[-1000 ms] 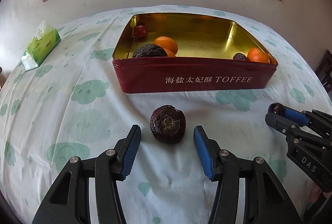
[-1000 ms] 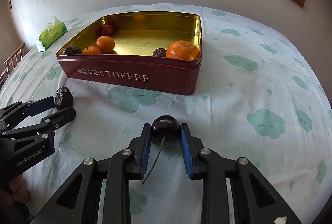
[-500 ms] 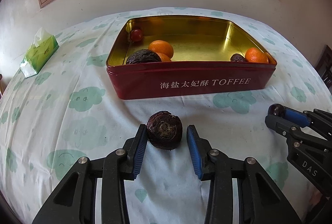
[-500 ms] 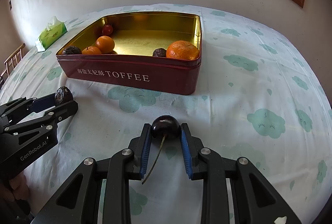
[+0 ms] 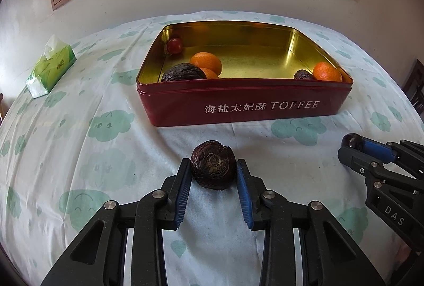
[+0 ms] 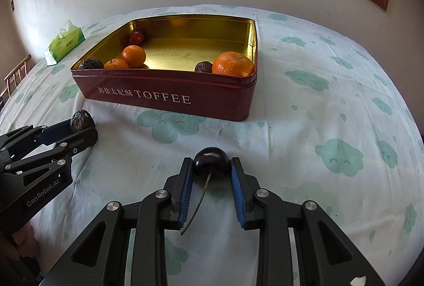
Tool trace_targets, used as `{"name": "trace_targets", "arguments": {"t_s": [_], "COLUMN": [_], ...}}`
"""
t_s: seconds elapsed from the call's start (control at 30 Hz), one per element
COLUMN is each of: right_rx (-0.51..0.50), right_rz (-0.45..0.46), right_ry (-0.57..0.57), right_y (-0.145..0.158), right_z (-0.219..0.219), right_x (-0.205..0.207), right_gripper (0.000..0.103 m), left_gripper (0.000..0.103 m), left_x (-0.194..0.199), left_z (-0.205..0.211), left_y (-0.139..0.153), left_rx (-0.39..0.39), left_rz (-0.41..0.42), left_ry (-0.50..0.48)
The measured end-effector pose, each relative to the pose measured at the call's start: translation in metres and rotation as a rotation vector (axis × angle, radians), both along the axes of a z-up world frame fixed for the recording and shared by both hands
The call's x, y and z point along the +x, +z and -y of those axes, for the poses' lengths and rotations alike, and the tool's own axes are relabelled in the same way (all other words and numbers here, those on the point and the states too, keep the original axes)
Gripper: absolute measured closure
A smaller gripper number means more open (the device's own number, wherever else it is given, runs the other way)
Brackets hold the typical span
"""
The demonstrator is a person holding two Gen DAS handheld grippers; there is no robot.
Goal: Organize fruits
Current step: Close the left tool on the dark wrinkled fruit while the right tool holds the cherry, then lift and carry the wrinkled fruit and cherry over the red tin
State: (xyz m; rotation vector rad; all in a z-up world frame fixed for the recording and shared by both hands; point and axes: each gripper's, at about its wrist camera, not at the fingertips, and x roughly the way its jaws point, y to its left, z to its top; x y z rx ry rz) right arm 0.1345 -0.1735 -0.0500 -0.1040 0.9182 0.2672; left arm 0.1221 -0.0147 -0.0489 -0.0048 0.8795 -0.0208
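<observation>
My left gripper (image 5: pixel 213 174) is shut on a wrinkled dark passion fruit (image 5: pixel 213 169), in front of the red TOFFEE tin (image 5: pixel 246 103). My right gripper (image 6: pixel 211 170) is shut on a dark cherry (image 6: pixel 211 162) with its stem hanging toward me. The tin (image 6: pixel 169 98) holds oranges (image 5: pixel 206 62), a red cherry (image 5: pixel 174 45) and wrinkled dark fruits (image 5: pixel 182 73). The right gripper with its cherry shows at the right of the left wrist view (image 5: pixel 352 147); the left gripper with its fruit shows at the left of the right wrist view (image 6: pixel 82 127).
A green tissue pack (image 5: pixel 50 66) lies at the far left of the cloud-print tablecloth (image 5: pixel 79 143). A wall and window frame stand behind the table. A chair back (image 6: pixel 14 76) shows at the left edge.
My left gripper moved forward around the passion fruit and closed on it. The right gripper kept its hold on the cherry.
</observation>
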Motion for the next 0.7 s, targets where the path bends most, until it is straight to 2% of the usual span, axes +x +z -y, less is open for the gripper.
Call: {"name": "trace_targets", "arguments": {"t_s": [0.7], "right_rx": [-0.015], "right_rz": [-0.028], "right_ry": [-0.006], "right_y": [0.0011], "right_z": [0.0007], "right_x": [0.0033], "right_gripper": [0.077], "left_gripper": [0.068], "left_x": [-0.0016], "left_z": [-0.0031], "left_y": [0.0001], "left_rx": [-0.027], "left_rz": [-0.002], "left_ry": [0.013]}}
